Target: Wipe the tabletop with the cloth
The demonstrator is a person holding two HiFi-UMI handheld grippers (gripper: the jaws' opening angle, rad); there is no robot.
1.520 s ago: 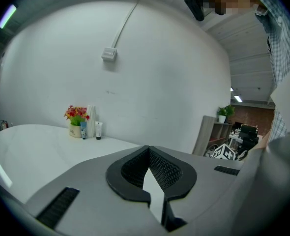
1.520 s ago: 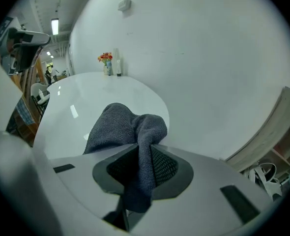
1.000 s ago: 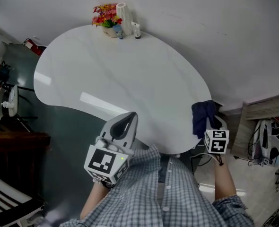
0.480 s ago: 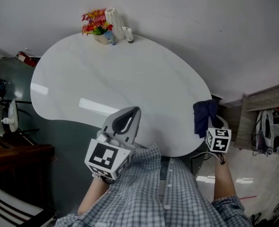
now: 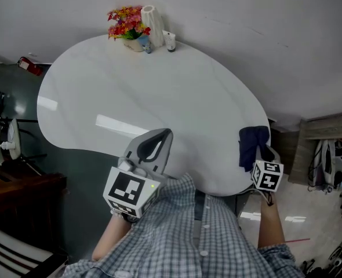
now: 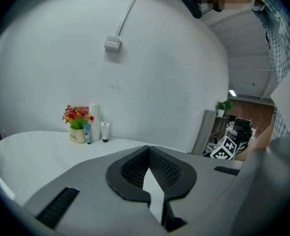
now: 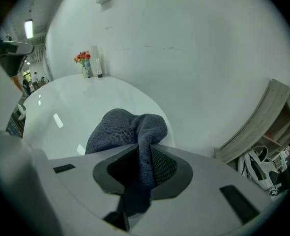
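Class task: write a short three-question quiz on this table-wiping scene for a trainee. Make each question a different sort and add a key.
1. True or false: the cloth lies spread flat at the centre of the table.
2. Where do the flowers stand? A) near edge, by the person B) far edge, by the wall C) on the floor
3. Fill in: the ____ hand-held gripper is shut on the cloth.
Key: 1 false; 2 B; 3 right. The right hand-held gripper grips it, and the left hand-held gripper is shut and empty.
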